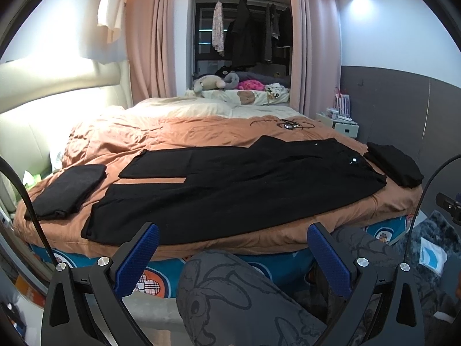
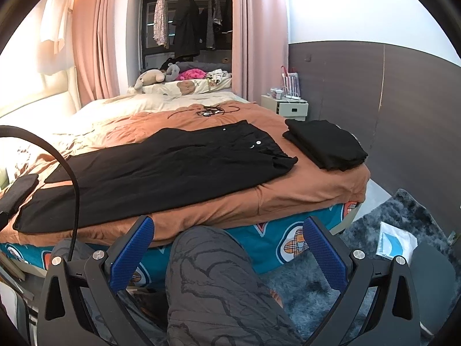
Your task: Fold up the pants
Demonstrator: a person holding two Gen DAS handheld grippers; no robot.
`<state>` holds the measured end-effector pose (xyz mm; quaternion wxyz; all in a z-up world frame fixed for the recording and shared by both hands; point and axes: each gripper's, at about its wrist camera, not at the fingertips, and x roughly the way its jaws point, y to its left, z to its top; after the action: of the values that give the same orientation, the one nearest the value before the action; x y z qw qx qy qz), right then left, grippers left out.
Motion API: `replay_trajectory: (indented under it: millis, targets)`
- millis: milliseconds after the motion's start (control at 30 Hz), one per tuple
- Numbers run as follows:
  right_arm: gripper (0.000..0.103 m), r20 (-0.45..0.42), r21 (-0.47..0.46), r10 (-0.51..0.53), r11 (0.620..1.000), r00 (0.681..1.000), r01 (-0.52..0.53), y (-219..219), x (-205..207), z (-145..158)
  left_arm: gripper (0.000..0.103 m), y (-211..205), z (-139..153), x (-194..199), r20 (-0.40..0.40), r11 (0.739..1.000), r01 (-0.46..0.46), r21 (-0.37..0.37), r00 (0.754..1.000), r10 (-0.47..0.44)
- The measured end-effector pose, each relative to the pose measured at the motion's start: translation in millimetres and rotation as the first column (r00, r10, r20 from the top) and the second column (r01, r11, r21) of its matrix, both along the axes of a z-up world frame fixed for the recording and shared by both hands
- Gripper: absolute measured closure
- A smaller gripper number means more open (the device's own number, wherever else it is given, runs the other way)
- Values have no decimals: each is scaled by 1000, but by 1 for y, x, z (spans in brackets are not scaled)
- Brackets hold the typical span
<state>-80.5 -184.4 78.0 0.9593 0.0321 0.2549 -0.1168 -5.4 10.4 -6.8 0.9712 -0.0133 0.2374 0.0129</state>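
Left wrist view: my left claw (image 1: 232, 240) hangs with its blue-padded fingers (image 1: 145, 255) spread wide and nothing between them, held low in front of the bed's near edge, above my knee in grey patterned trousers (image 1: 230, 300). In the right wrist view, my right claw (image 2: 229, 235) is likewise spread apart and holds nothing, poised over the same knee and short of the mattress. Beyond both claws, the black pants (image 1: 230, 184) lie spread flat across the orange bedspread (image 1: 173, 135), waistband with its pale buttons toward the right, the two legs stretching left and split apart at the cuffs. A folded dark garment (image 1: 67, 191) rests on the bedspread just beside the cuffs on the left; another folded black garment (image 2: 325, 144) sits near the waistband at the bed's right corner, apart from the pants. A tangle of thin black cord (image 1: 283, 124) lies farther back on the cover. Below the bedspread shows a teal sheet (image 2: 273, 242) with a cartoon print. A white bedside cabinet (image 2: 285, 108) stands against the grey wall panel, and pink curtains (image 1: 147, 43) frame a dark alcove of hanging clothes.
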Motion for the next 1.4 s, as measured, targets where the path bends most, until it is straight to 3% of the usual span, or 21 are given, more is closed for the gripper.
replay_trajectory:
  millis: [633, 1400]
  targets:
    - [0, 4, -9, -7, 1000, 1000, 7, -3, -1, 1, 0, -12, 3, -2, 20, 999, 27, 31, 999, -28]
    - [0, -7, -7, 17, 1000, 1000, -17, -10, 6, 5, 0, -3, 1, -5, 37, 999, 37, -28, 999, -36]
